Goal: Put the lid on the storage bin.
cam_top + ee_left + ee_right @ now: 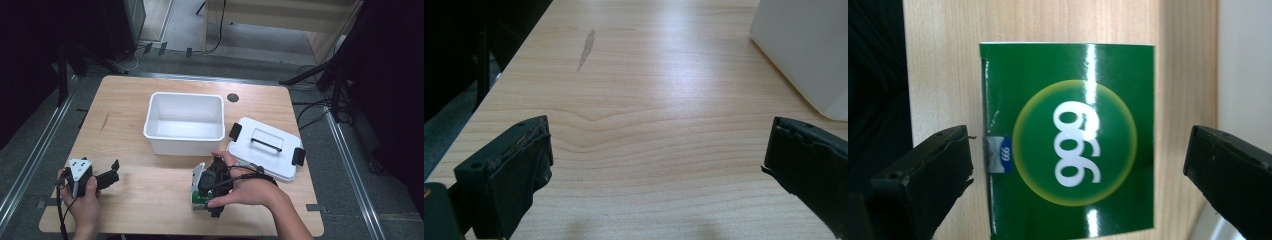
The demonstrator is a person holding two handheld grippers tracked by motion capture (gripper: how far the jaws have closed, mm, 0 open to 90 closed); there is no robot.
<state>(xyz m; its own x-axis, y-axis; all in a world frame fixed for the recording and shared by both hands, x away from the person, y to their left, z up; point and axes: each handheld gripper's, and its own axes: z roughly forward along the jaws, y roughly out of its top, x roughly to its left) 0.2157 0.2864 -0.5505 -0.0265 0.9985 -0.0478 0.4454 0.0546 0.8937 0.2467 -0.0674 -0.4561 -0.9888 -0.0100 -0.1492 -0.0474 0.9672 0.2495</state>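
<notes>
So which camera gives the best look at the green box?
The right gripper view: the green box lies flat between the open right claw, its 999 logo legible. In the high view the box is mostly hidden under the hand. The left gripper view faces bare table.

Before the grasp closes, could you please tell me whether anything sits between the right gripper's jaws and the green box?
Nothing visible does. In the right gripper view, the right gripper has its jaws open on either side of the green box, which lies flat on the table, with bare gaps between each jaw and the box's edges.

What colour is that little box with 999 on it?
Glossy green box, yellow-ringed circle, white numerals; right gripper view shows it best.
</notes>
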